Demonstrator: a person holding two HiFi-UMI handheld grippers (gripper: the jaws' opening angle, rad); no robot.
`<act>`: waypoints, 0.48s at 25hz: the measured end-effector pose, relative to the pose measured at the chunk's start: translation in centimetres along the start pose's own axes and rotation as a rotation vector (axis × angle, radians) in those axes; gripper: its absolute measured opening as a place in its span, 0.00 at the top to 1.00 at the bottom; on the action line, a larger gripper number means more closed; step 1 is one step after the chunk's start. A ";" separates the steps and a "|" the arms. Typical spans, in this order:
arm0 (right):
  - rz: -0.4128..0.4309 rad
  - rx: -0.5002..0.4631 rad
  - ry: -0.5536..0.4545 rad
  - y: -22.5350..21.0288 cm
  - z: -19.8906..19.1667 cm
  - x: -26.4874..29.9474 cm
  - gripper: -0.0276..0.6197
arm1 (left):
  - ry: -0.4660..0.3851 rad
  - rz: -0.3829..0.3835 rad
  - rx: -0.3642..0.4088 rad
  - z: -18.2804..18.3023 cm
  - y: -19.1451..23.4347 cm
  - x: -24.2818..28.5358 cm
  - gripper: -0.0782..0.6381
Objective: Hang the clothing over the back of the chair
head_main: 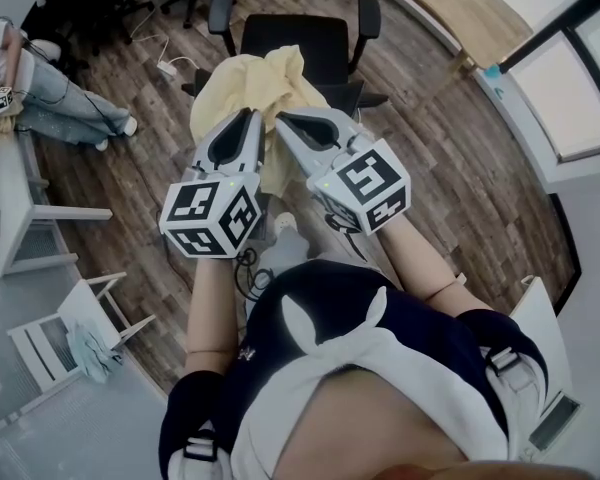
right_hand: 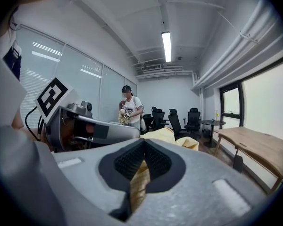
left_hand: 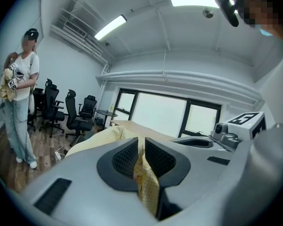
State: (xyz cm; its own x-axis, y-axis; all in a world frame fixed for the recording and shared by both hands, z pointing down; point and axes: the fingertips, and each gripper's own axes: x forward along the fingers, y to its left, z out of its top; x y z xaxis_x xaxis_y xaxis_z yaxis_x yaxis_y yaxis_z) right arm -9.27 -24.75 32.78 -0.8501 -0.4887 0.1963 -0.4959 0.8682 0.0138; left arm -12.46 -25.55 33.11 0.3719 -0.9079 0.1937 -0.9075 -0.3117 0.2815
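A pale yellow cloth garment point(head_main: 242, 86) lies bunched over the near edge of a black swivel office chair point(head_main: 310, 38) that stands on a wood-plank floor point(head_main: 430, 168). The left tongs point(head_main: 252, 118) are clamped on one fold of the yellow fabric. The right tongs point(head_main: 283, 120), just beside them, are closed tight on another fold. Both point toward the chair, with the cloth spilling out ahead of them.
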 end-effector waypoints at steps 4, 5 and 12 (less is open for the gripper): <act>-0.003 0.003 -0.003 0.0 -0.2 0.3 0.96 | -0.021 0.010 0.008 0.5 0.4 -0.4 0.85; -0.005 0.004 -0.005 0.0 -0.2 0.3 0.96 | -0.027 0.009 0.008 0.6 0.4 -0.7 0.85; -0.021 0.005 -0.019 0.1 -0.1 0.0 0.96 | -0.039 0.037 0.036 0.9 0.7 -1.5 0.85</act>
State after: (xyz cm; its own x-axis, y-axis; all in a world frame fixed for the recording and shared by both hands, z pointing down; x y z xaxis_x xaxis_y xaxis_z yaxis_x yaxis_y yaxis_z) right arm -9.32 -24.72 32.86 -0.8429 -0.5081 0.1772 -0.5142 0.8575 0.0128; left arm -13.87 -24.67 32.17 0.3306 -0.9289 0.1666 -0.9273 -0.2869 0.2405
